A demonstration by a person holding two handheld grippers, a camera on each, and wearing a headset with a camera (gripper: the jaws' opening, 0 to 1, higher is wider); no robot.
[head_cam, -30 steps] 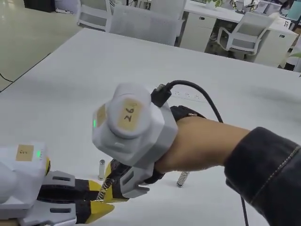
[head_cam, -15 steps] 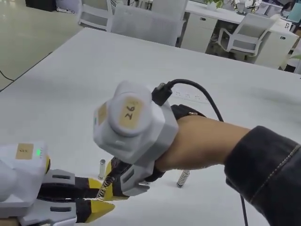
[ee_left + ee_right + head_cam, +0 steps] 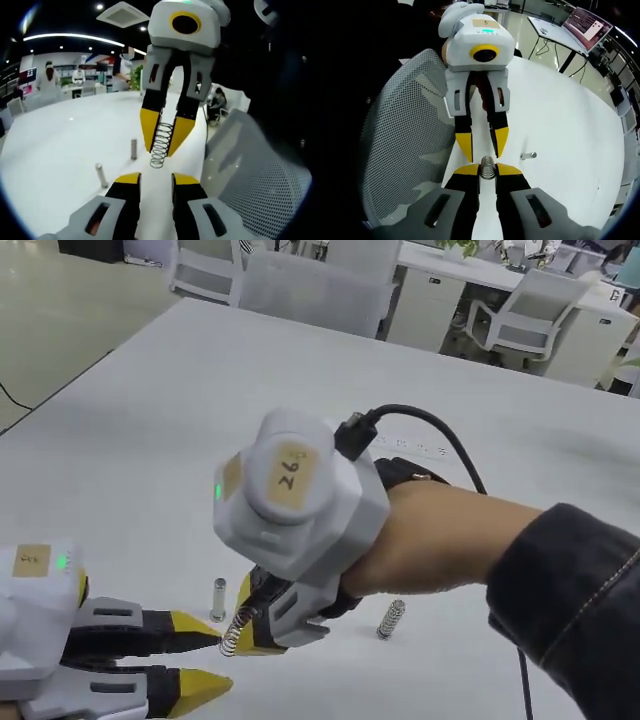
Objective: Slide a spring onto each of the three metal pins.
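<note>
1. Spring [image 3: 161, 145] was pinched between the jaws of your right gripper [image 3: 488, 171], which were clamped on its coils and held it clear of the table [image 3: 150, 440].
2. Its long axis ran along the line of those jaws. The free end poked out past the yellow tips, down and to the left, toward your left gripper [image 3: 157, 179].
3. Your left gripper had its jaws apart with nothing between them. It faced the right gripper tip to tip, close to the spring's free end, and I saw no contact.
4. Nearest pin [image 3: 218, 598] stood upright on the table, just on the far side of the spring's free end and a little to its left, apart from it.
5. Second pin [image 3: 101, 175] was near the first. The fisheye left me unable to tell whether it stood upright or leaned. Both pins looked bare.
6. My judgement: the spring's axis sloped while the pin stood straight, so the two were not in line. You would need to tip the spring upright over the pin top. Your right gripper, already carrying it, was the one placed to do so.
7. Loose spring [image 3: 391, 618] lay on the table to the right of the right gripper, well apart from the pins.
</note>
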